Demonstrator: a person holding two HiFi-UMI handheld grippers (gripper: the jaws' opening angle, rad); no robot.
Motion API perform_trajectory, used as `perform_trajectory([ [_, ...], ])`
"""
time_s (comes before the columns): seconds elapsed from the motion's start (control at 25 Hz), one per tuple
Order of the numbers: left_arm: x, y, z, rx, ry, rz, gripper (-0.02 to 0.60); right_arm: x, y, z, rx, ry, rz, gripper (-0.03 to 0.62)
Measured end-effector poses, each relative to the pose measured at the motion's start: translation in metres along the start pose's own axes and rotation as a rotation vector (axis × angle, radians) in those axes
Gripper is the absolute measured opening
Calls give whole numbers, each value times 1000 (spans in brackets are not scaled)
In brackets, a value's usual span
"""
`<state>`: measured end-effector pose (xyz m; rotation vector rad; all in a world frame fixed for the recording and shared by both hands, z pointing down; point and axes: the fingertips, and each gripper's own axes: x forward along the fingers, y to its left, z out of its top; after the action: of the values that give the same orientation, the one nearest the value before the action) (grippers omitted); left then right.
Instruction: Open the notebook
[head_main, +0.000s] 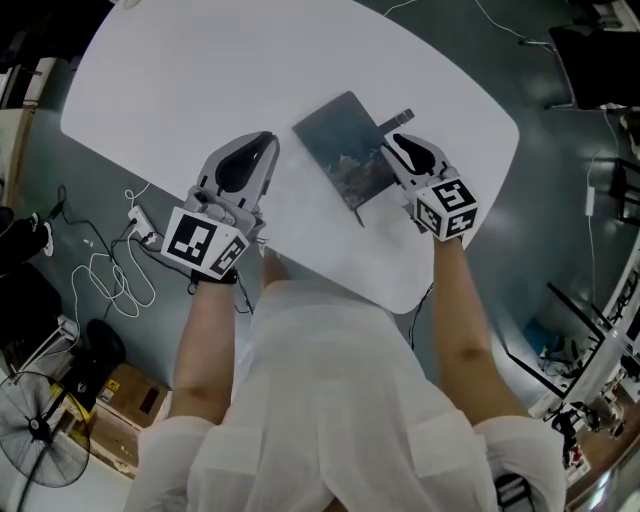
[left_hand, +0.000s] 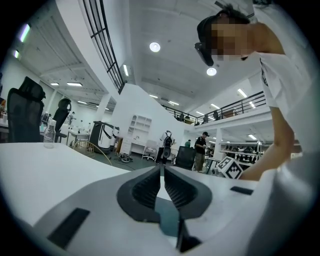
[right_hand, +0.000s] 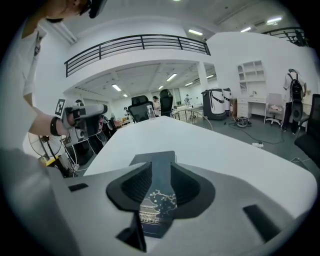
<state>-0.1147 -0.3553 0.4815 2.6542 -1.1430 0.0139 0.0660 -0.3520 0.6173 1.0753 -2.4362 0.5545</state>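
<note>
slip risk: right gripper (right_hand: 160, 167) fingers wide open, empty, may shove closed dark-blue rectangular notebook (head_main: 345, 150) across white surface (head_main: 200, 80); left gripper (left_hand: 162, 169) fingers shut, empty.

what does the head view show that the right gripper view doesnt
Only the head view: the person's forearms, the right gripper from above near the dark rectangular closed notebook, and the grey floor with white cables and a black fan.
Only the right gripper view: the white building-and-blossom print on the cover, seen between that gripper's open fingers, plus a black balcony railing.
Both: the notebook, the white oval table, the left gripper.
</note>
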Motion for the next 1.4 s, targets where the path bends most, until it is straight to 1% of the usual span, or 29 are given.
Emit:
perform_trajectory([
  [0.16,6,3,-10,-10,15,-4,25,9,-8,-17,16,58,-2,121],
  [0.44,13,2,-20,-19,26,-13,25,20,-14,-37,27,132,8,110],
  [0.76,18,-2,-21,-14,38,-28,25,27,-19,-47,49,201,27,110],
  [1.0,20,0,-19,-13,32,-26,25,33,-18,-55,71,261,66,107],
  [1.2,20,1,-18,-15,30,-26,25,34,-17,-56,81,274,73,106],
  [1.4,20,2,-18,-16,29,-25,25,33,-17,-53,59,280,68,103],
])
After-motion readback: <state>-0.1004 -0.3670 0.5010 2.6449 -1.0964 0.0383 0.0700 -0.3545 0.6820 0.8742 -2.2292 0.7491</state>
